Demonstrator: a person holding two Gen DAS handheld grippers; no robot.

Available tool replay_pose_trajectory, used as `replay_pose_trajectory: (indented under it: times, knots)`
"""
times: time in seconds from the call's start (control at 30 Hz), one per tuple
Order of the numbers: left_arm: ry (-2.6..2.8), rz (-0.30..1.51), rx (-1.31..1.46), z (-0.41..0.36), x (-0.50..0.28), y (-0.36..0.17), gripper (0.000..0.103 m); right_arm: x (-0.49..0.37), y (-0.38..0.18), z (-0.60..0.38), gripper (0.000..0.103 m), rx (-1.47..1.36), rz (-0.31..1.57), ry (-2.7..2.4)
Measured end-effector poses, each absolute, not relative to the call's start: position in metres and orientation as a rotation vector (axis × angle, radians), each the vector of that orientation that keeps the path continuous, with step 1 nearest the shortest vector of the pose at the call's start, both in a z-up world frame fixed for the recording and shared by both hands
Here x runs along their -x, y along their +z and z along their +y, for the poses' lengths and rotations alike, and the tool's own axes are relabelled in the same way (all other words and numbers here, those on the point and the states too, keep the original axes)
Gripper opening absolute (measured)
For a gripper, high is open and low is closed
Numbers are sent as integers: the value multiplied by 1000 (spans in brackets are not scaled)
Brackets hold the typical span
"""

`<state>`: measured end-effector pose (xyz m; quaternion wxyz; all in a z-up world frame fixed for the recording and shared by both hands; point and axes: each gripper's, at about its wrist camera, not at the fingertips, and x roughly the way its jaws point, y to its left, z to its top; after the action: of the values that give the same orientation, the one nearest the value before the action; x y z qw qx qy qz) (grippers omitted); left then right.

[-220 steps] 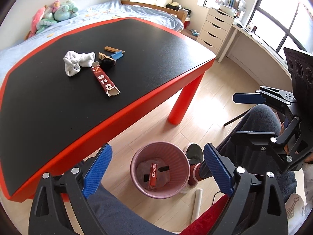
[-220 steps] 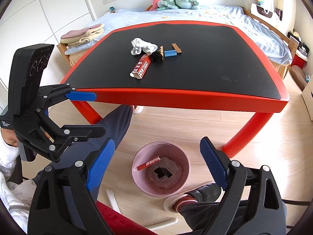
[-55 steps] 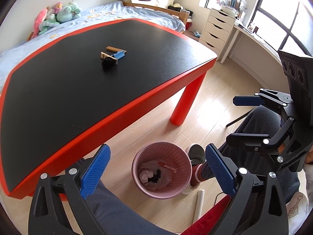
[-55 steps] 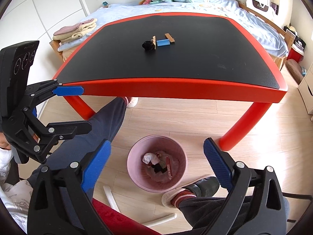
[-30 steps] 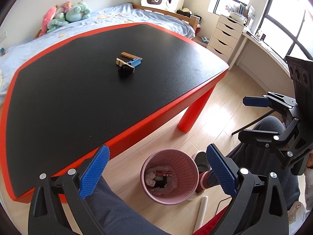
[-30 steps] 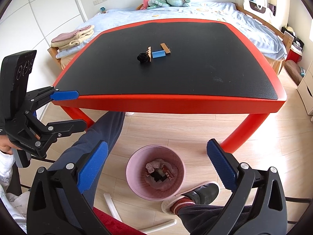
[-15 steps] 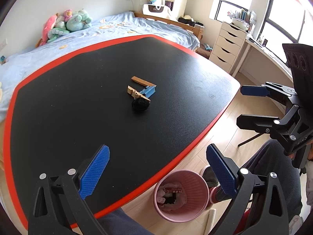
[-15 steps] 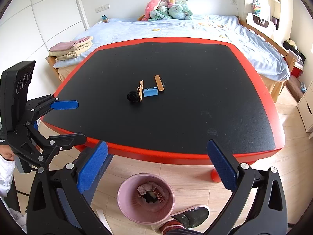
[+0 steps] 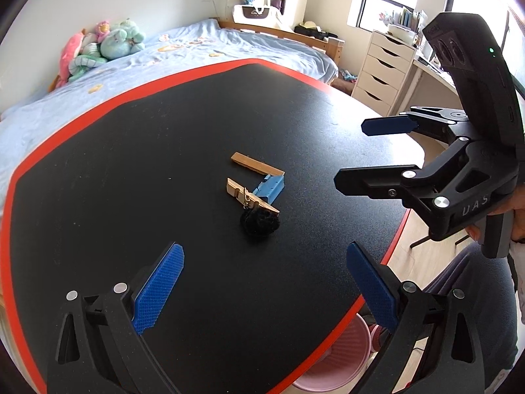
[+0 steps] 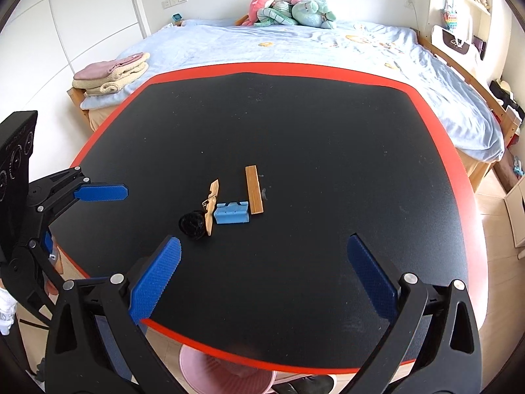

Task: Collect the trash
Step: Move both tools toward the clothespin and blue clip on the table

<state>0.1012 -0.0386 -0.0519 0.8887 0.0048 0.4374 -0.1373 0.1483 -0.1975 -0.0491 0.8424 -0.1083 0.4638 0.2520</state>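
Observation:
A small cluster lies mid-table on the black, red-edged table (image 9: pixel 98 170): a black fuzzy ball (image 9: pixel 259 224) (image 10: pixel 194 225), a wooden clothespin (image 9: pixel 251 196) (image 10: pixel 210 206), a blue plastic piece (image 9: pixel 270 189) (image 10: pixel 231 213) and a flat wooden stick (image 9: pixel 256 164) (image 10: pixel 254 189). My left gripper (image 9: pixel 264 290) is open and empty, above the table short of the cluster. My right gripper (image 10: pixel 262 279) is open and empty, also short of it; it shows in the left wrist view (image 9: pixel 370 156). The pink trash bin (image 9: pixel 331 361) (image 10: pixel 226 376) stands on the floor, mostly hidden under the near table edge.
A bed with a blue sheet (image 10: pixel 295 42) and plush toys (image 10: pixel 292 6) lies behind the table. Folded towels (image 10: pixel 110 74) sit at its left end. A white drawer unit (image 9: pixel 384 72) stands by the window. My legs and slippered foot (image 10: pixel 308 384) are beside the bin.
Both grippers have risen from over the bin and moved forward over the table toward the cluster. The bin has slid under the near edge of view. Both stay open and empty.

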Motion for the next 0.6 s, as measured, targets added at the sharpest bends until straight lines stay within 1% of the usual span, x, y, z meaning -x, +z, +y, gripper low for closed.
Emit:
replay_pose_trajectory:
  times: [0.3, 0.33, 0.37, 0.43, 0.5, 0.57, 0.6]
  knots:
    - [-327, 934, -29, -37, -122, -68, 94, -196, -75, -173, 99, 269, 1006, 520]
    - [-332, 937, -30, -37, -123, -69, 93, -199, -78, -171, 99, 275, 1009, 521]
    - [-338, 944, -32, -37, -124, -71, 88, -202, -81, -168, 99, 280, 1012, 522]
    - [-346, 955, -35, -38, -126, -75, 83, -206, -86, -165, 99, 286, 1015, 525]
    - [-355, 958, -36, -37, -128, -78, 80, -209, -91, -163, 99, 287, 1015, 528]
    - [-365, 958, -35, -37, -128, -80, 77, -211, -94, -160, 93, 298, 1015, 527]
    - [-368, 954, -38, -36, -128, -80, 76, -212, -96, -159, 86, 308, 1018, 528]
